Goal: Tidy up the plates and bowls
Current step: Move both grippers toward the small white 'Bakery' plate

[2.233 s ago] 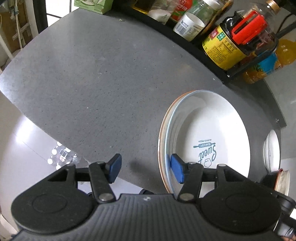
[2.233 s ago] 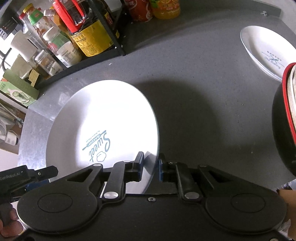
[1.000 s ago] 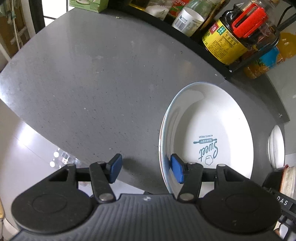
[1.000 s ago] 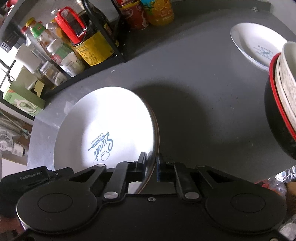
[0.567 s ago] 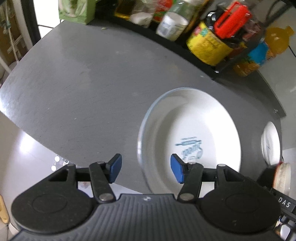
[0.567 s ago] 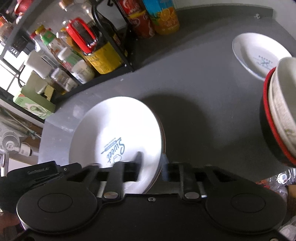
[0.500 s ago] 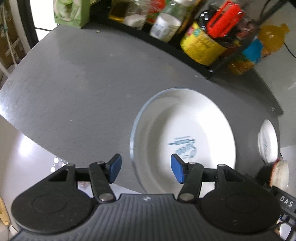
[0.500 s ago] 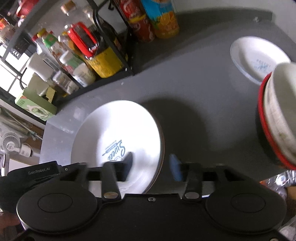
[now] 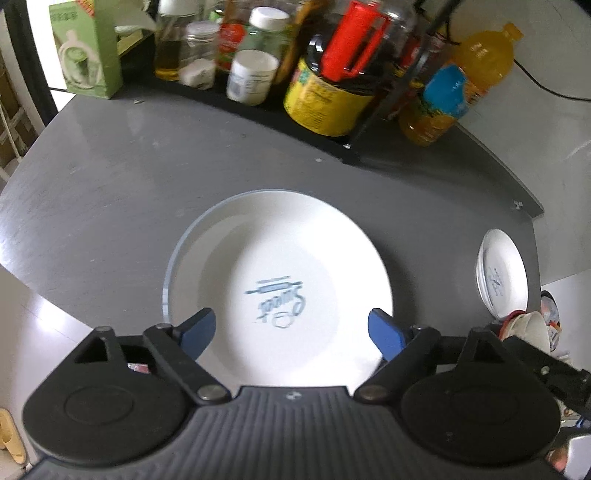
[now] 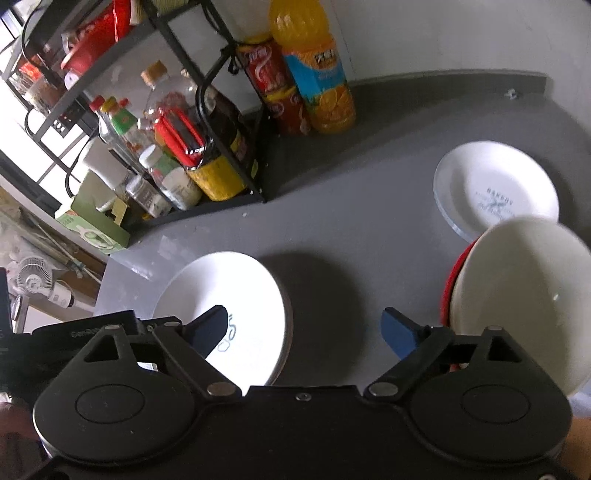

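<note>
White large plate (image 9: 277, 280) now rests flat on the grey counter (image 9: 110, 192), released. Your right gripper (image 10: 303, 328) and left gripper (image 9: 291, 328) gape wide, empty, lifted clear. Small plate (image 10: 495, 188) beside the bowl stack (image 10: 517, 295) looks next.

Grey speckled countertop (image 9: 147, 177) fills mid-frame, w/ a black wire rack (image 10: 207, 92) of bottles & jars at upper left. White wall (image 10: 443, 33) top right. Bright window light far left; pale glossy floor (image 9: 33, 325) at lower left, small white fan (image 10: 37, 280) there.
</note>
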{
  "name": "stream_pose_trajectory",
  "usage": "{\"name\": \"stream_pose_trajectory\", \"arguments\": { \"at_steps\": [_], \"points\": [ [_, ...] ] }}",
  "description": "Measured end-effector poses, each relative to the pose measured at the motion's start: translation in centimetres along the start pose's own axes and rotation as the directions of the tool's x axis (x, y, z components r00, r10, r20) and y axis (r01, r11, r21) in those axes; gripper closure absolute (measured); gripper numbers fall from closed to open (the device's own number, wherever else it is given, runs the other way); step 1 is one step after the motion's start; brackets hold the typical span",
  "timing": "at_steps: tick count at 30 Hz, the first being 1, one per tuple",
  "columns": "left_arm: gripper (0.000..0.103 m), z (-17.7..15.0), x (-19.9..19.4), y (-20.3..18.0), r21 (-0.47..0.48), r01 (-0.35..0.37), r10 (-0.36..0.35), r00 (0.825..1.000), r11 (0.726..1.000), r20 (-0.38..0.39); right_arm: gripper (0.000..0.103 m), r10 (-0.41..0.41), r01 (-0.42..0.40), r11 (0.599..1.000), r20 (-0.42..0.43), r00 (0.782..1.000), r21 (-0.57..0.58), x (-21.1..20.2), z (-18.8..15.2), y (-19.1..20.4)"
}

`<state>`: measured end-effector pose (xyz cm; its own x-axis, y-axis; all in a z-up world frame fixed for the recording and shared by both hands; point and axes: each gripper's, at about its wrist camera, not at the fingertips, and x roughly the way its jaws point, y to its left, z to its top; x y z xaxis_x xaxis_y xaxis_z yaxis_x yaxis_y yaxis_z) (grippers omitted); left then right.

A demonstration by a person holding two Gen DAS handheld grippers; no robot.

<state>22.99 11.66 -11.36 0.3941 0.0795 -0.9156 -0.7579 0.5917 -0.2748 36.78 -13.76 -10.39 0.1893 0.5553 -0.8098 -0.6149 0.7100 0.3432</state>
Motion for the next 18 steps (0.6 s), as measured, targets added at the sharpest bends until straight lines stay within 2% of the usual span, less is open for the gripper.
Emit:
{"name": "stream_pose_trajectory", "arguments": {
  "at_steps": [10, 18],
  "points": [
    [0.014, 0.6, 0.5, -5.8, 0.024, 0.023, -0.023, 1.0, 0.999, 0.007, 0.008, 0.001, -0.001, 1.0, 0.046, 0.999, 0.001, -2.3, 3.3, -4.6],
    [0.014, 1.3, 1.6, -10.5, 0.017, 0.047, -0.047, 0.999, 0.999, 0.021, 0.008, -0.011, 0.008, 0.999, 0.065, 0.998, 0.033, -3.3, 5.7, -9.7]
  ]
}}
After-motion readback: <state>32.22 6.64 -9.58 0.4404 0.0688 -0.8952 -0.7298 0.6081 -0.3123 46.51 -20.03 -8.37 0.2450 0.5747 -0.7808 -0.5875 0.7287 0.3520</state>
